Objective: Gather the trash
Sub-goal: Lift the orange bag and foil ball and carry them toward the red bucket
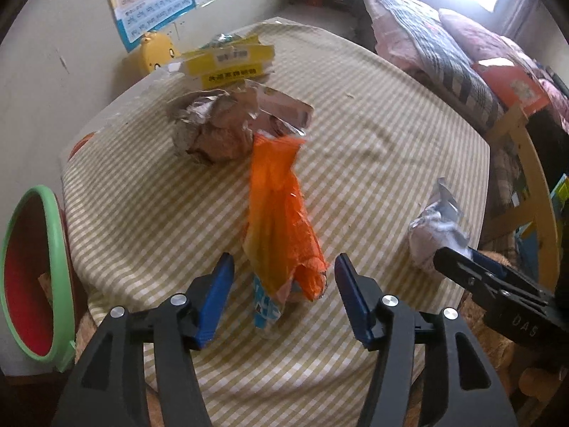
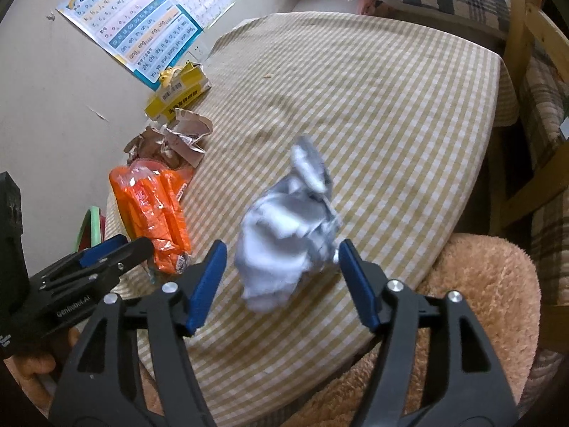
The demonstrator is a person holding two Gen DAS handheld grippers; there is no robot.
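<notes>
At nine o'clock of the left wrist view a green-rimmed red bin stands beside the desk. The left tool gapes, pads clear of the orange wrapper lying between them. At two o'clock, the right tool is likewise spread around the crumpled silver wrapper, not pressing it.

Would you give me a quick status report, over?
Left gripper open around orange wrapper. Right gripper open around silver wrapper. Nothing blocking.
</notes>
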